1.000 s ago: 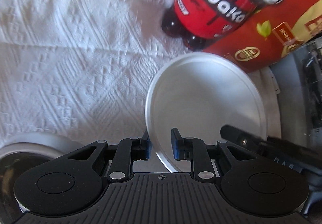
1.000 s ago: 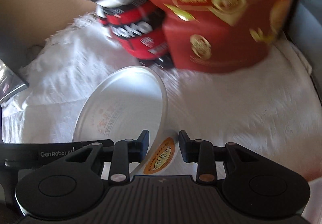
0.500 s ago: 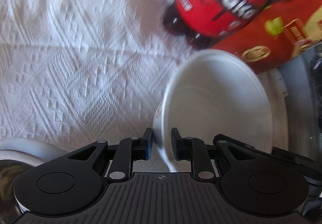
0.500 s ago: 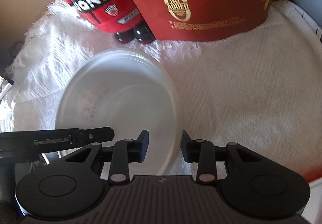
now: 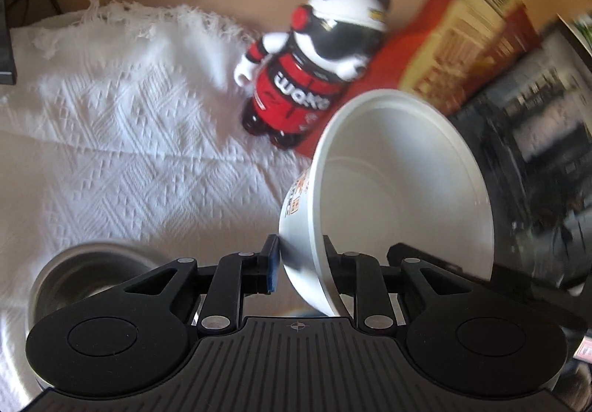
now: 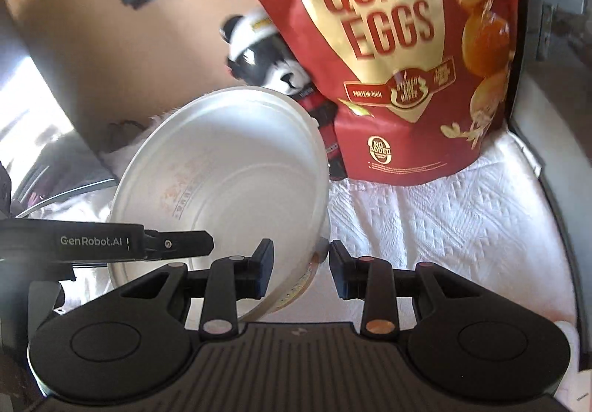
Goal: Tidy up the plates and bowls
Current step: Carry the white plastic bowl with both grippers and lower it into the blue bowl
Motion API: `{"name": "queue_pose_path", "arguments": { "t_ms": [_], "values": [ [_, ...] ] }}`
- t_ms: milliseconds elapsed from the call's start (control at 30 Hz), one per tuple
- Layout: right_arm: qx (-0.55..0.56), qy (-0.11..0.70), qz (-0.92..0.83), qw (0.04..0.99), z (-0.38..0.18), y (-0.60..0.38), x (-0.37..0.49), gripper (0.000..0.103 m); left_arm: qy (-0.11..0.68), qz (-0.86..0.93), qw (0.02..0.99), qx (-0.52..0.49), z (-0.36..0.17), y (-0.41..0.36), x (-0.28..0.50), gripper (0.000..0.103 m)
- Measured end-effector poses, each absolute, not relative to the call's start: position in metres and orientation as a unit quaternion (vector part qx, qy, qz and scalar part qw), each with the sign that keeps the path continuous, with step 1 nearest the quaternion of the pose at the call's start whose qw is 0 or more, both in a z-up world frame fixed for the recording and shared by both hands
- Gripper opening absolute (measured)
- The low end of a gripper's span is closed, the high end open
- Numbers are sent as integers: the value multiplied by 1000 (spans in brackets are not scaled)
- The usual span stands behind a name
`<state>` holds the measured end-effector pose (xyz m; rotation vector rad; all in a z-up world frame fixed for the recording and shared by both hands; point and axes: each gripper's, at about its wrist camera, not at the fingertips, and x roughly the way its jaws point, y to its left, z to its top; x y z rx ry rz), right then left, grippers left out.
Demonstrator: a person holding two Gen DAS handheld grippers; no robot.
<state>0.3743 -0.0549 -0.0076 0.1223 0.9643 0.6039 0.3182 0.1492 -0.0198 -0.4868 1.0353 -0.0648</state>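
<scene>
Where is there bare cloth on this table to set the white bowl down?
Free: the white cloth left of the panda bottle and beyond the steel bowl; also the patch in front of the quail eggs bag, right of the white bowl. Crowded: the back, where bottle and bag stand close together.

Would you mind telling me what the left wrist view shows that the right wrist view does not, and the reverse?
Only the left wrist view shows the round stainless-steel bowl on the cloth and the left gripper clamped on the white bowl's wall. Only the right wrist view shows the "QUAIL EGGS" lettering and the right gripper open astride the rim. Both share the white printed bowl, tilted on edge, the panda-shaped red bottle, the red snack pouch and the white textured cloth.
</scene>
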Motion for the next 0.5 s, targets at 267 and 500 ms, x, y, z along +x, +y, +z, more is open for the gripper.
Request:
{"name": "queue_pose_path", "arguments": {
  "t_ms": [267,500],
  "values": [
    [42,483,278,829,-6,-79,331,34,552,-87,801,-213,-38,128,282,24],
    [33,498,252,829,-19,-86,299,34,570,-102,790,-201,-62,119,263,23]
  ]
}}
